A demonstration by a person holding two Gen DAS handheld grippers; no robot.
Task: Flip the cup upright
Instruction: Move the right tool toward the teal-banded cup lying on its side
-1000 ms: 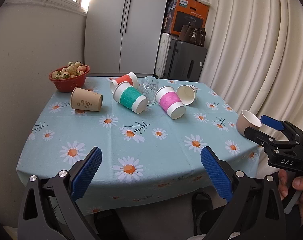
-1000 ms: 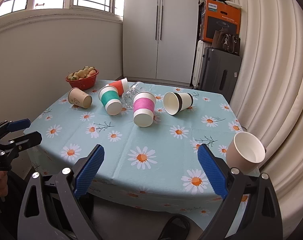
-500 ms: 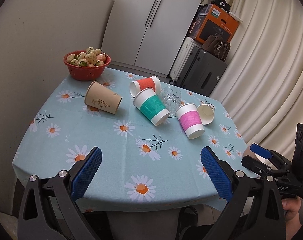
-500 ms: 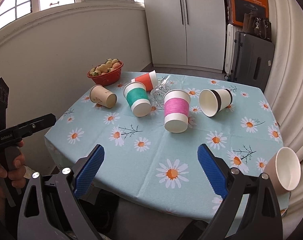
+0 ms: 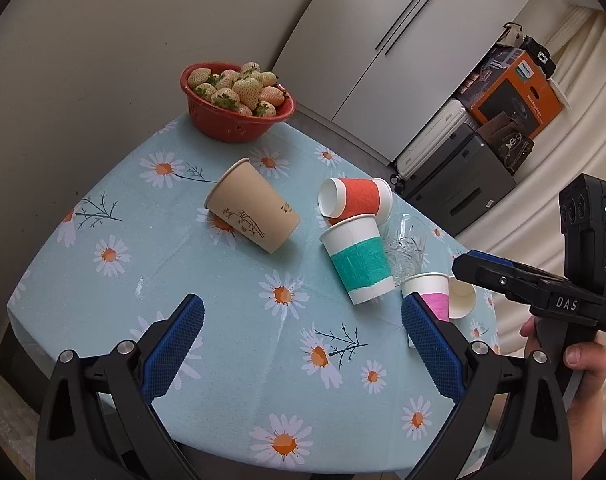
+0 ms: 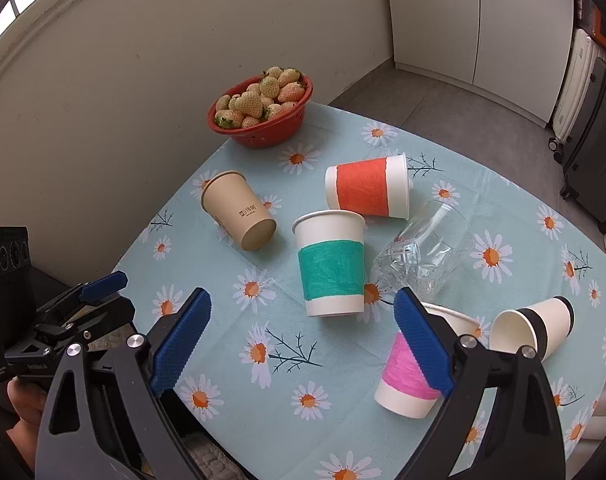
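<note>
Several cups lie tipped on the daisy tablecloth point(image 5: 103, 296): a brown paper cup point(image 5: 253, 210) point(image 6: 239, 211), an orange-banded cup point(image 5: 355, 200) point(image 6: 367, 192), a teal-banded cup point(image 5: 359, 258) point(image 6: 330, 264), a clear glass point(image 5: 405, 248) point(image 6: 421, 254), a pink-banded cup point(image 5: 433, 296) point(image 6: 411, 372) and a black-banded cup point(image 6: 533, 328). My left gripper point(image 5: 301, 356) is open and empty over the near table edge. My right gripper point(image 6: 301, 344) is open and empty, hovering just short of the teal cup; its right finger overlaps the pink cup in view.
A red bowl of strawberries point(image 5: 237, 102) point(image 6: 263, 110) stands at the far corner by the wall. Suitcases point(image 5: 459, 176) and an orange box point(image 5: 515, 92) stand beyond the table beside a white cabinet point(image 5: 383, 40). The right gripper shows in the left wrist view point(image 5: 543, 292).
Both grippers have risen and moved in over the table, tilting down toward the cups. The cups have not moved. Both stay open.
</note>
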